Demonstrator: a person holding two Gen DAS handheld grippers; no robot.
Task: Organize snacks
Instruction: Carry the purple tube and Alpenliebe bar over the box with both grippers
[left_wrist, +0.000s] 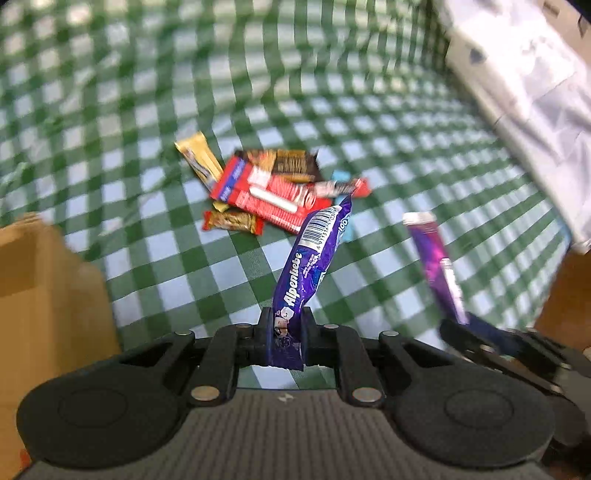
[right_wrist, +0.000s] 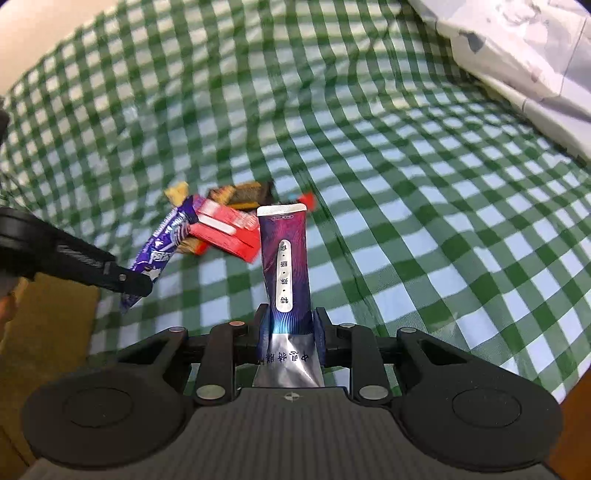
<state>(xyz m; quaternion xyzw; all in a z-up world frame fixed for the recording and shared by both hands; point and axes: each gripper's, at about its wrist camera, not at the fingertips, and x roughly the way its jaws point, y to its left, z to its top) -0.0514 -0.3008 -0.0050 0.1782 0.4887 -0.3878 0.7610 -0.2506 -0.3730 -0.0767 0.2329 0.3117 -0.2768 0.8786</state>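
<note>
My left gripper (left_wrist: 287, 321) is shut on the lower end of a purple Alpenliebe candy pack (left_wrist: 314, 251), which sticks up and forward from between the jaws. The right wrist view shows that left gripper (right_wrist: 136, 284) at the left with the same pack (right_wrist: 166, 236). My right gripper (right_wrist: 289, 317) is shut on a tall purple sachet (right_wrist: 284, 251) with a white top edge, held upright. In the left wrist view, the right gripper (left_wrist: 465, 332) and its sachet (left_wrist: 432, 258) appear blurred. A pile of snack bars (left_wrist: 266, 192), red, gold and brown, lies on the cloth beyond both grippers.
A green and white checked cloth (left_wrist: 184, 277) covers the surface. A brown cardboard box (left_wrist: 44, 295) stands close on the left. White patterned fabric (left_wrist: 517, 74) lies along the upper right. Another brown surface (left_wrist: 565, 306) shows at the right edge.
</note>
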